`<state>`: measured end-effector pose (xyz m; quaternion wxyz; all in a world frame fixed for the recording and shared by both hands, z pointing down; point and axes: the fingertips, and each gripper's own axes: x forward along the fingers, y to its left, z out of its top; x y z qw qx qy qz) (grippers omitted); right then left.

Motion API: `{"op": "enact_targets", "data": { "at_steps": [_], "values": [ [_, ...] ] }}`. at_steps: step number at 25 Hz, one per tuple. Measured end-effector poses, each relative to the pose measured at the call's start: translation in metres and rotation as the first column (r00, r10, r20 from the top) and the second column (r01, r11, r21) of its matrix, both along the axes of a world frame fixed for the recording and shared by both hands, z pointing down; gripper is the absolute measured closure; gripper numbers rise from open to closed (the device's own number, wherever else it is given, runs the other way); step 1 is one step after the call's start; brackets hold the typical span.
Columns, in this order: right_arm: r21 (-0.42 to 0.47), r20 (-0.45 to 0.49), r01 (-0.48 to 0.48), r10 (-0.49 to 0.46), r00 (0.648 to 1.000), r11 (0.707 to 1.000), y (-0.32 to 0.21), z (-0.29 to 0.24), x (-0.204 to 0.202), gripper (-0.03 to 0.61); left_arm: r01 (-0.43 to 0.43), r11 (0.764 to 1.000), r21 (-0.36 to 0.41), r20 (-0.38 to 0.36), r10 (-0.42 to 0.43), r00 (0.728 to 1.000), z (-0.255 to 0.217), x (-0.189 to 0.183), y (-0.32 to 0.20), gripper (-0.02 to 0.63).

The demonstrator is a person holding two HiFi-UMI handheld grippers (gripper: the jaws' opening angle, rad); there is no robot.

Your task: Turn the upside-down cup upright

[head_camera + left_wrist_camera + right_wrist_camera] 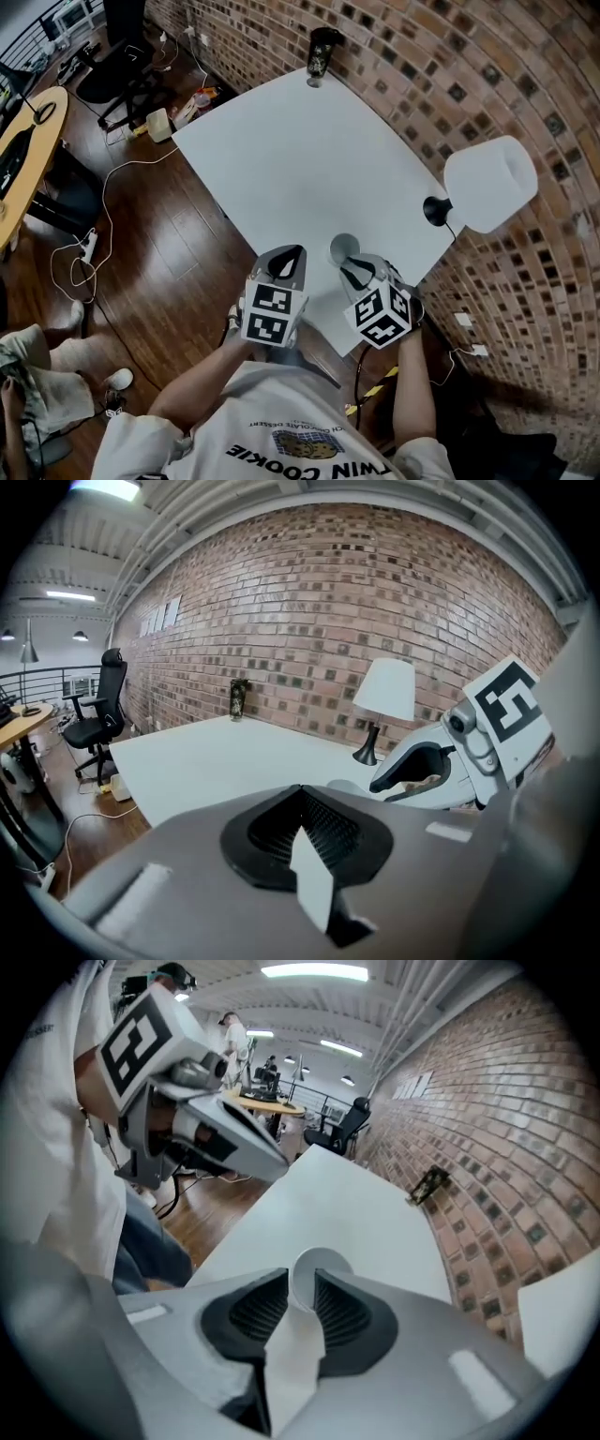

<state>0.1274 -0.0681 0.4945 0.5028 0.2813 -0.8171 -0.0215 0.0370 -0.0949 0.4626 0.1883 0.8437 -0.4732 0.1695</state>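
A small white cup stands on the white table near its front edge, and its open mouth looks to face up. My right gripper points steeply down just behind it. In the right gripper view the cup sits at the tips of the right gripper; the jaws stand slightly apart and the pads do not press on it. My left gripper hovers to the cup's left with nothing in it. In its own view the left gripper has its jaws together.
A white-shaded lamp on a black base stands at the table's right edge by the brick wall. A dark tumbler stands at the far corner. Office chairs, cables and a wooden desk lie on the floor to the left.
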Motion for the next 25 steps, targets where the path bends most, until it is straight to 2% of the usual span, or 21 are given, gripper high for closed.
{"op": "enact_targets", "data": {
  "at_steps": [4,6,8,10,12,14,15,19,23,25],
  "values": [
    [0.073,0.152,-0.064,0.052,0.987,0.995,0.006,-0.029,-0.006,0.508,0.014,0.999,0.029,0.001,-0.014,1.000,-0.009,0.007,0.016,0.607],
    [0.077,0.269,-0.131,0.106,0.957,0.988,0.012,-0.041,-0.013,0.525,0.013,0.999,0.045,0.004,-0.014,1.000,-0.015,0.009,0.027,0.607],
    [0.061,0.395,-0.228,0.186,0.899,0.972,0.019,-0.054,-0.018,0.545,0.015,0.998,0.059,0.008,-0.015,1.000,-0.020,0.007,0.041,0.607],
    [0.018,0.514,-0.315,0.262,0.817,0.949,0.027,-0.064,-0.024,0.564,0.021,0.997,0.071,0.010,-0.022,1.000,-0.026,0.000,0.053,0.607],
    [-0.039,0.598,-0.364,0.313,0.738,0.931,0.037,-0.069,-0.035,0.575,0.028,0.996,0.081,0.006,-0.029,1.000,-0.030,-0.010,0.062,0.607],
    [-0.090,0.645,-0.384,0.347,0.681,0.919,0.050,-0.070,-0.049,0.575,0.033,0.996,0.088,0.002,-0.033,0.999,-0.034,-0.019,0.073,0.607],
    [-0.108,0.657,-0.387,0.358,0.664,0.916,0.058,-0.069,-0.057,0.575,0.034,0.995,0.089,-0.001,-0.034,0.999,-0.035,-0.024,0.080,0.607],
    [-0.127,0.673,-0.394,0.370,0.641,0.910,0.088,-0.069,-0.091,0.575,0.025,0.995,0.096,-0.004,-0.025,1.000,-0.040,-0.043,0.112,0.607],
    [-0.140,0.688,-0.427,0.398,0.607,0.893,0.123,-0.073,-0.112,0.575,0.002,0.996,0.086,-0.013,-0.001,1.000,-0.039,-0.058,0.150,0.607],
    [-0.129,0.688,-0.444,0.402,0.604,0.887,0.139,-0.074,-0.120,0.575,-0.009,0.996,0.085,-0.022,0.011,1.000,-0.039,-0.064,0.166,0.607]
  ]
}}
